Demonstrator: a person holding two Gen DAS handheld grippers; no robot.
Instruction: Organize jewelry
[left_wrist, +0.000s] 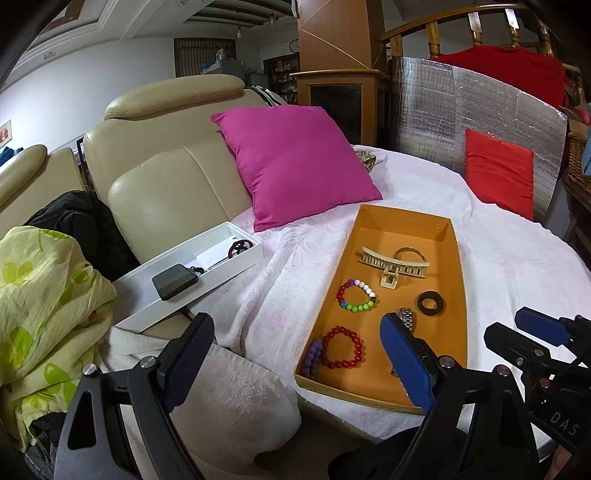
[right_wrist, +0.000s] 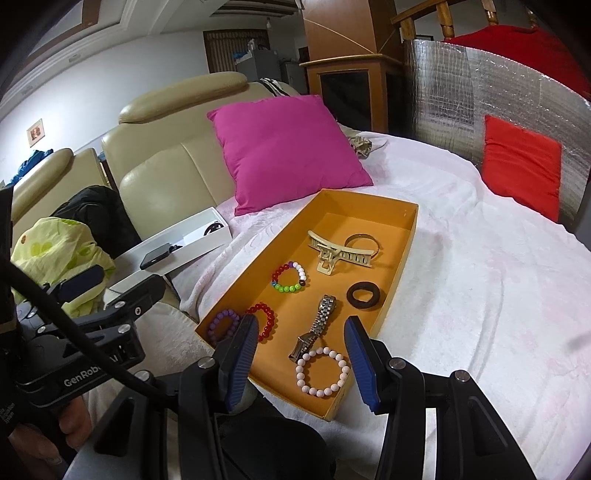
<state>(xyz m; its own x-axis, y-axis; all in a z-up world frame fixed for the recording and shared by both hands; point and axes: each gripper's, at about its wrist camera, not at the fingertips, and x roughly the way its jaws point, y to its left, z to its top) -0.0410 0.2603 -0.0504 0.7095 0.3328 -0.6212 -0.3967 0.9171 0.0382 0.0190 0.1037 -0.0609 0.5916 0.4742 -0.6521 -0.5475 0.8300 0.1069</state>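
An orange tray (right_wrist: 410, 236) on the white-covered bed holds bead bracelets, a hair claw (right_wrist: 338, 253) and a metal watch (right_wrist: 317, 325). The pink bead bracelet (right_wrist: 322, 371) lies nearest the right gripper (right_wrist: 301, 363), whose jaws are held half open and empty; the left gripper (left_wrist: 295, 362) is spread wide, also empty. The beads are judged light, smooth and likely to roll, best pinched across one side of the loop.

We find ourselves in a home living room, cream leather sofa (left_wrist: 166, 177), magenta cushion (left_wrist: 295, 162), wooden cabinet (left_wrist: 340, 99), wall clock (left_wrist: 294, 45), framed picture (right_wrist: 36, 132).
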